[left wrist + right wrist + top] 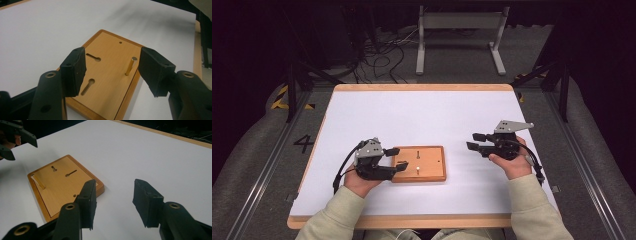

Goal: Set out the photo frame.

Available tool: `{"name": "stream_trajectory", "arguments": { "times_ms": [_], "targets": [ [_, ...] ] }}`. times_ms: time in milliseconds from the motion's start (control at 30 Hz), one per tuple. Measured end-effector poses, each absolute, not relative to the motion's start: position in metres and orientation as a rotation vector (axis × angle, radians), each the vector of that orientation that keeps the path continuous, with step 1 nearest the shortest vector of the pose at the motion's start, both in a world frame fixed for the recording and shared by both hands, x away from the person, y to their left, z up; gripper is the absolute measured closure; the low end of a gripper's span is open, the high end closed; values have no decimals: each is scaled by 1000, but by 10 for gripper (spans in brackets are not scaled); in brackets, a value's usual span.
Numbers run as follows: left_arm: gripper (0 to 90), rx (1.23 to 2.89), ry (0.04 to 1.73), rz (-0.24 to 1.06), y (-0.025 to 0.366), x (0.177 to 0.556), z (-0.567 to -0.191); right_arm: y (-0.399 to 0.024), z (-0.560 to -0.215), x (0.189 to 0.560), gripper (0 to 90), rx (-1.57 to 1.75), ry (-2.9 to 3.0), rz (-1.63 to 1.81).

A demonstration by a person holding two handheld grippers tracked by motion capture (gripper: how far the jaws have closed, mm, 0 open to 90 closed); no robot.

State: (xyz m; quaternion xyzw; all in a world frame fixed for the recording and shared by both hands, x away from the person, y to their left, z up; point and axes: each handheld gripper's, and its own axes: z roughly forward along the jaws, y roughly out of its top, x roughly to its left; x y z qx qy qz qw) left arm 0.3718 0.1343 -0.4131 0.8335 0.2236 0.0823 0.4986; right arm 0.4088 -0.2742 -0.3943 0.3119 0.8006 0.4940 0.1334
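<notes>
On the floor left of the table [362, 107], a "4" [304, 143] is painted; both grippers gape.

1. a white table top [422, 115] with a wooden rim fills the middle.
2. beyond the table's far edge a grey metal frame [459, 37] stands on the floor.
3. left of that frame, black cables [384, 57] lie tangled on the floor.
4. a "4" mark [304, 143] sits on the floor left of the table.

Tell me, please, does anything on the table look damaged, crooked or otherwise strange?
Nothing stands out. The wooden board lies flat on the white table, roughly square to its edges, with one brass pin standing upright in it. Both the left gripper and the right gripper are open and hold nothing.
</notes>
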Motion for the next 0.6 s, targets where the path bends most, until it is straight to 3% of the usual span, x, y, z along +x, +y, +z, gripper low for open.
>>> {"name": "stream_trajectory", "arguments": {
  "times_ms": [233,400,600],
  "targets": [
    [423,2067,536,79,120,375,-415,-281,-396,406,513,919,2300,1437],
    [431,2093,523,64,110,377,-421,-286,-397,404,512,937,2289,1439],
    [518,2140,516,64,97,380,-429,-289,-398,402,510,952,2285,1433]
  ]
}}
